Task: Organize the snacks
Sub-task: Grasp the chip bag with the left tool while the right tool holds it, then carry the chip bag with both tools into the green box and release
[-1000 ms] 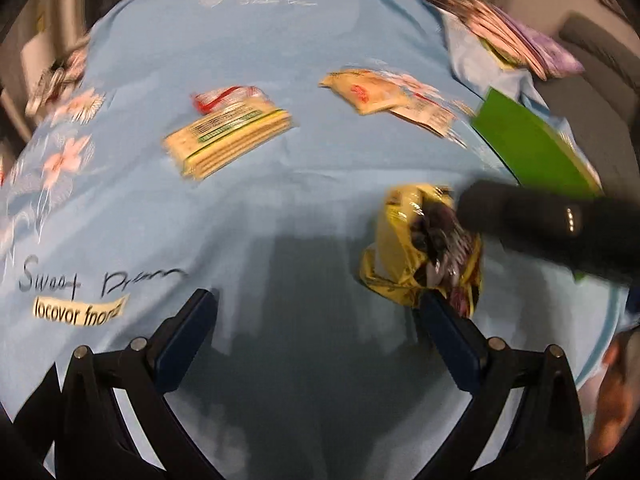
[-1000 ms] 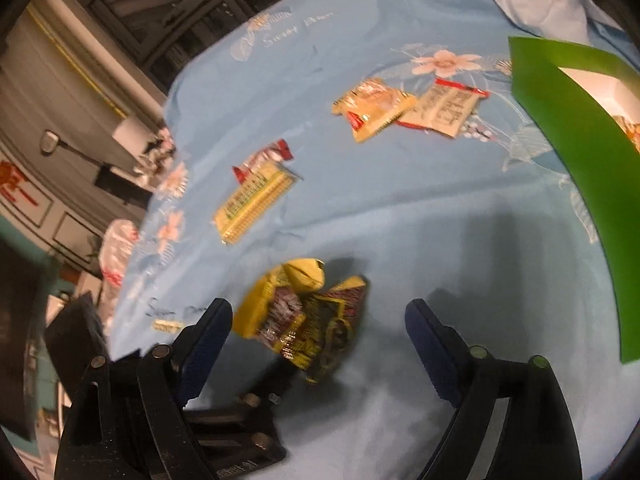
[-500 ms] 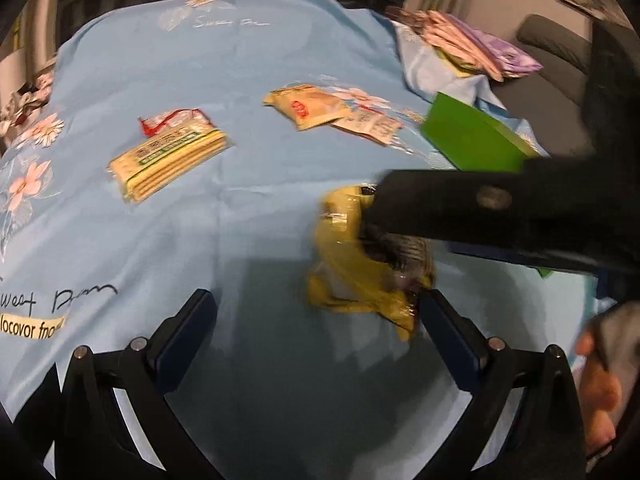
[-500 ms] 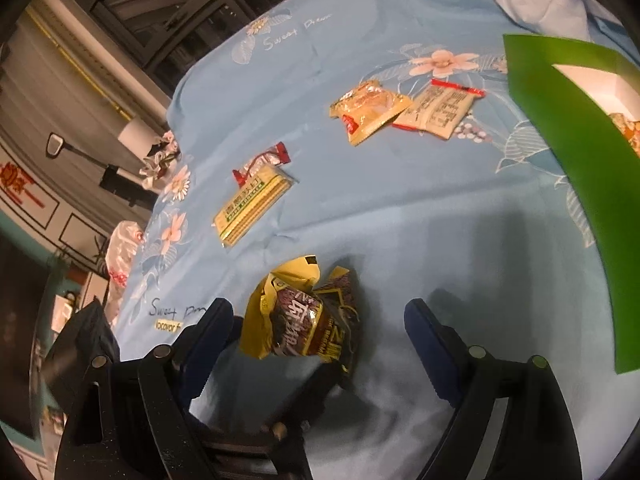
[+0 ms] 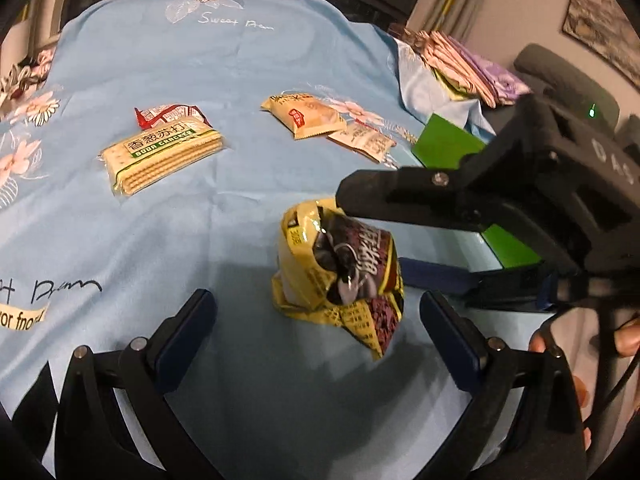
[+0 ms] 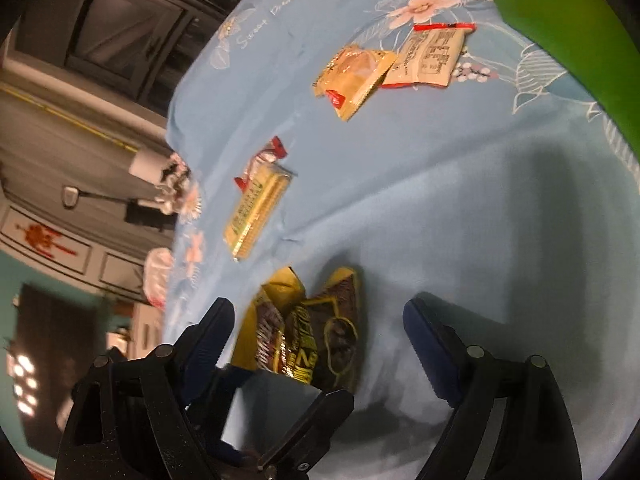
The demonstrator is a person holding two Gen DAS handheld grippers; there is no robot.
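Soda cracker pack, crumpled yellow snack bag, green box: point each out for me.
Soda cracker pack [image 5: 162, 155]: left wrist view, on its green label strip.
Crumpled yellow snack bag [image 5: 340, 268]: left wrist view, on its dark printed front.
Green box [image 6: 576, 44]: right wrist view, on its outer green wall.

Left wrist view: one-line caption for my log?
Open left gripper faces a crumpled yellow snack bag on the blue tablecloth; open right gripper straddles it.

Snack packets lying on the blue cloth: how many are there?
5: a crumpled yellow bag between the grippers, a soda cracker pack with a red-and-white packet behind it, then an orange packet touching a pale sachet. More may be hidden.
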